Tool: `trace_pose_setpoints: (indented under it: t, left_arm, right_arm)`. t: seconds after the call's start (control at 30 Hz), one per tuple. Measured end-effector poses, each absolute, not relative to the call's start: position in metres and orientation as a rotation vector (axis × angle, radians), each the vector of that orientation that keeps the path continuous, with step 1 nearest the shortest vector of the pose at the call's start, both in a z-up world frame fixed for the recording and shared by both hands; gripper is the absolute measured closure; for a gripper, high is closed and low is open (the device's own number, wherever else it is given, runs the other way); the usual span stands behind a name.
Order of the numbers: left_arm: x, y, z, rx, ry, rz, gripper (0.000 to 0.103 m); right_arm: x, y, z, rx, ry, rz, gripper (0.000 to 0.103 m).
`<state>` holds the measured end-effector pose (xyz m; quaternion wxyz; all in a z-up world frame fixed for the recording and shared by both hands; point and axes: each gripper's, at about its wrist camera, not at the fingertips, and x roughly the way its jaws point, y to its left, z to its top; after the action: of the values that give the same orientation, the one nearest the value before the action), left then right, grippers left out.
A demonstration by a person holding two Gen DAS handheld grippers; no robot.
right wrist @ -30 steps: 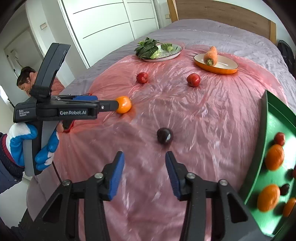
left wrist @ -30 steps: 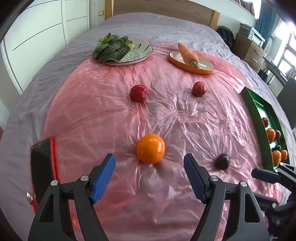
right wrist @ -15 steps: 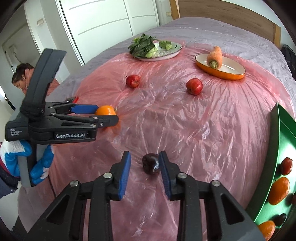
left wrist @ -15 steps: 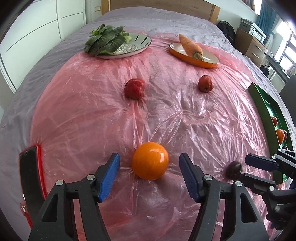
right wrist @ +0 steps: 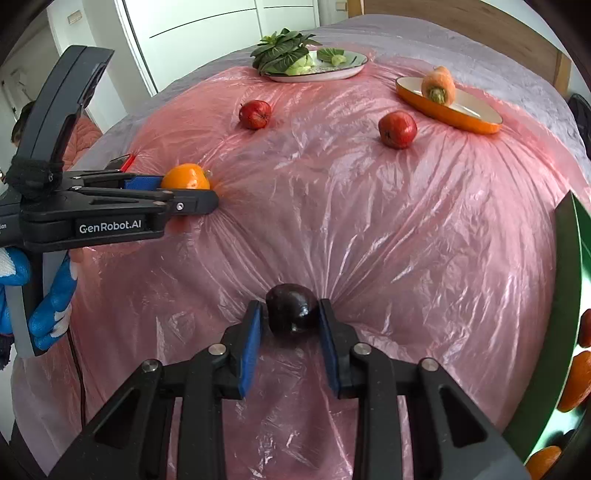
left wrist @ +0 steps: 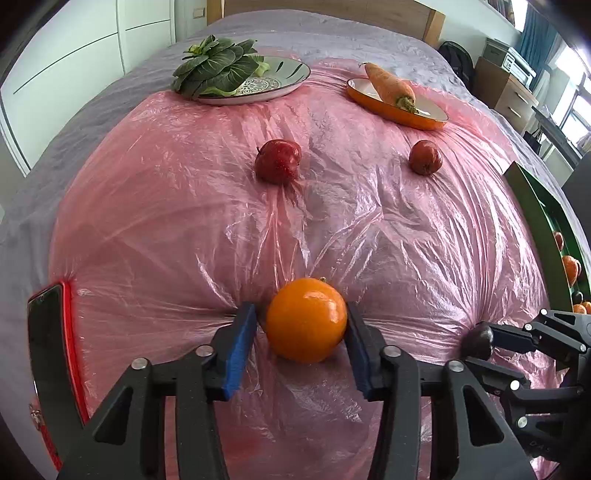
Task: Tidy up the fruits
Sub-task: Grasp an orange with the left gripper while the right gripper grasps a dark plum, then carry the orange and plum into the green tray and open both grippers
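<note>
My left gripper point(left wrist: 301, 341) pinches the orange point(left wrist: 306, 319), near-left on the sheet point(left wrist: 369, 229); right gripper point(right wrist: 290, 332) closes around the plum point(right wrist: 292, 309), one pad maybe short. Grasp step. Next: lift, carry right to tray point(right wrist: 569, 295).

Grey-covered bed point(left wrist: 332, 33) under pink plastic sheet point(left wrist: 332, 229), perhaps a phone point(left wrist: 48, 350) at its edge.

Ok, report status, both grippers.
Left gripper closing around round orange fruit. Right gripper closing around dark purple plum. Both fruits on pink plastic sheet. Nothing blocking.
</note>
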<state>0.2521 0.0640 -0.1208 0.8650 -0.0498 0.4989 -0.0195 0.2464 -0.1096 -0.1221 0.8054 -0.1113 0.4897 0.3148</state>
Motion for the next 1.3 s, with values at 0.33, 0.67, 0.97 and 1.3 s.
trace_pose_setpoints:
  t: [0.33, 0.67, 0.97, 1.3]
  left_arm:
    - [0.247, 0.063, -0.104, -0.106, 1.021, -0.052, 0.069]
    - [0.226, 0.064, -0.062, -0.107, 0.958, -0.041, 0.069]
    - [0.19, 0.058, -0.024, -0.097, 0.907, -0.031, 0.069]
    - [0.141, 0.037, -0.01, -0.093, 0.903, -0.037, 0.069]
  right_arm:
    - [0.248, -0.121, -0.113, -0.162, 1.038, 0.695, 0.067]
    - [0.234, -0.13, -0.079, -0.136, 0.986, 0.684, 0.067]
    - [0.203, -0.137, -0.039, -0.118, 0.93, 0.689, 0.067]
    - [0.149, -0.157, -0.022, -0.098, 0.915, 0.678, 0.067]
